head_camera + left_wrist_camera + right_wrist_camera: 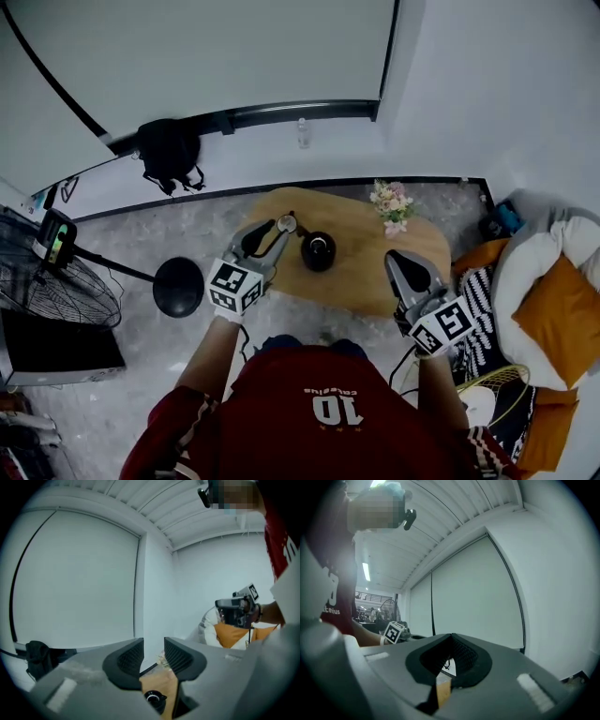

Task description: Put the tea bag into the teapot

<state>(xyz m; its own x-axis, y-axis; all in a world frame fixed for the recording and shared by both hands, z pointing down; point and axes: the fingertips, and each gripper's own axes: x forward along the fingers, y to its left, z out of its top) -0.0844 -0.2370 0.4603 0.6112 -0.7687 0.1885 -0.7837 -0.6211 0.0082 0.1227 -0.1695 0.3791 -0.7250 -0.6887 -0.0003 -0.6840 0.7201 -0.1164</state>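
Lounge corner: coffee table (356,272); cushions (553,319)

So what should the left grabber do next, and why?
Probably dip the left gripper down toward the wooden table to look for the tea bag. Its jaws stand apart with nothing between them, so it is free to pick. The black teapot waits on the table, the right gripper is shut, and I can't spot the tea bag in any view.
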